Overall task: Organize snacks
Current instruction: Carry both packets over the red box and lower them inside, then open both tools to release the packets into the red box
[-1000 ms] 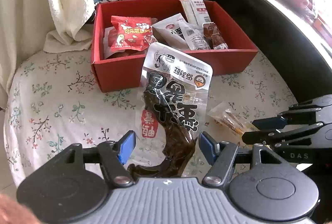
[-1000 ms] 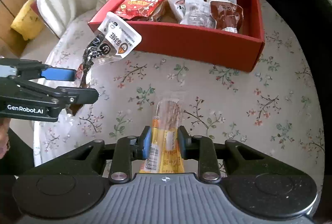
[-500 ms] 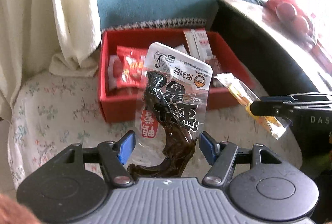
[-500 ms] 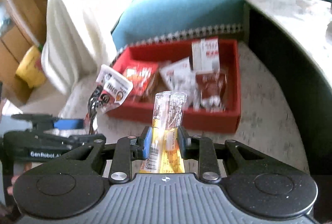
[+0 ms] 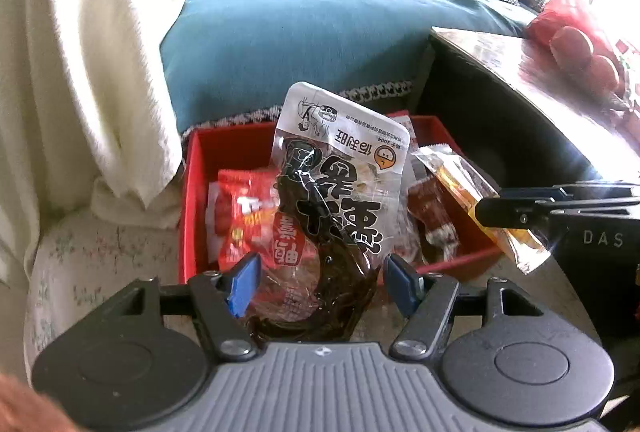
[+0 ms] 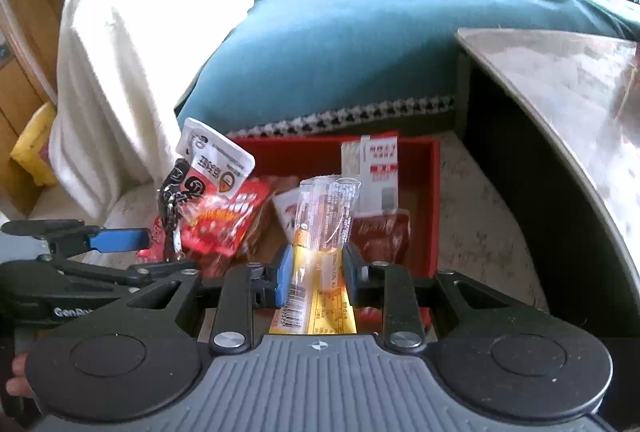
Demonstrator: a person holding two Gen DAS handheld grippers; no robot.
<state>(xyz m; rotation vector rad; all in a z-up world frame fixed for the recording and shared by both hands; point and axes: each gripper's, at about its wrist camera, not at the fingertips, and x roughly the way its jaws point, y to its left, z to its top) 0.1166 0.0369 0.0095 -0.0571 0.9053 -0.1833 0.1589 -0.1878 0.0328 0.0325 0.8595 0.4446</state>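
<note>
Both packets hang above the open red cardboard box, ready to drop in: the left gripper pinches the clear dark-seaweed pouch, the right gripper clamps the slim yellow-and-clear stick packet.

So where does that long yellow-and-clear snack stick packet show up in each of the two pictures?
Left wrist view: the long yellow-and-clear snack stick packet is at the right, slanting, held in the other gripper's jaws.
Right wrist view: bottom centre, upright between the blue pads.
Shared landmark: the red cardboard box behind it.
</note>
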